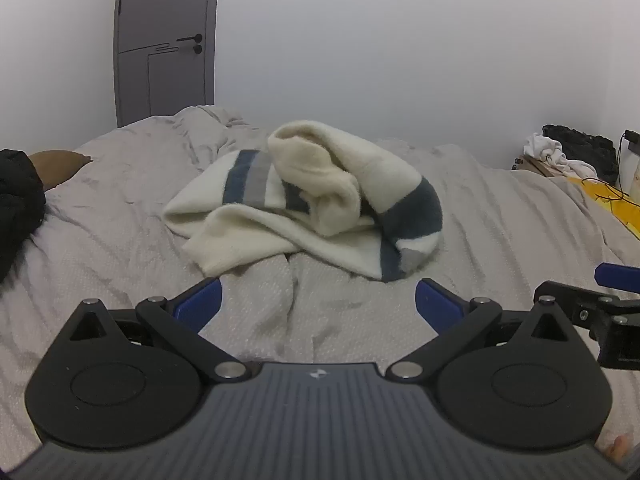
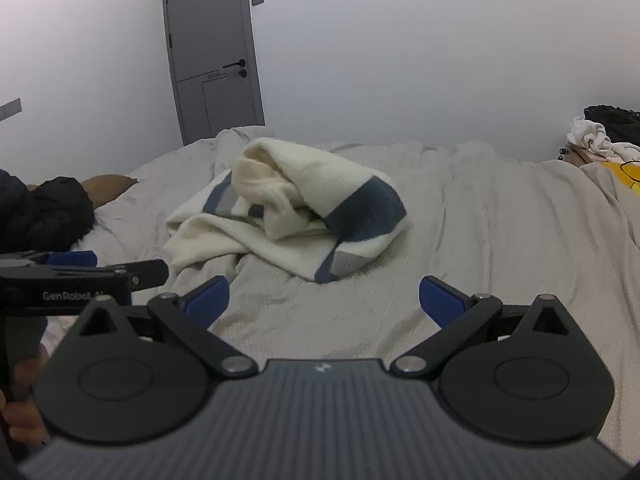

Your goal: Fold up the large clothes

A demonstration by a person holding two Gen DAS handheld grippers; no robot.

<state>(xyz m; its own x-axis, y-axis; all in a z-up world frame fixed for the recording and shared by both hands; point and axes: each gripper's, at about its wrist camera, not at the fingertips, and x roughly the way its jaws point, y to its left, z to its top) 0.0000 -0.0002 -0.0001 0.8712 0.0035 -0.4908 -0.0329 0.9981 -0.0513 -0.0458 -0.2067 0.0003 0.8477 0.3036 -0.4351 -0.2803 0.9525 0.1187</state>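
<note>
Left wrist view: the left gripper (image 1: 318,304) stands with its blue fingers (image 1: 200,304) spread as wide as they go, nothing between them but wrinkled grey bed sheet (image 1: 120,248). Just beyond the fingertips, apart from them, a cream sweater (image 1: 296,204) with dark blue and grey stripes lies crumpled in a heap near the middle of the bed. At the right edge of this view the right gripper (image 1: 600,300) juts in beside the left one. Right wrist view shows the right gripper (image 2: 324,300) likewise fully spread and empty above bare sheet, the sweater (image 2: 288,208) ahead of it and slightly left, untouched. The left gripper (image 2: 80,268) appears side-on at the left edge, a person's hand (image 2: 24,416) visible below it. Farther out, a black garment (image 1: 16,204) and a brown pillow (image 1: 56,166) sit at the bed's left side. A grey door (image 1: 166,40) stands in the white wall behind; white and black clothes (image 1: 568,152) pile at far right.
</note>
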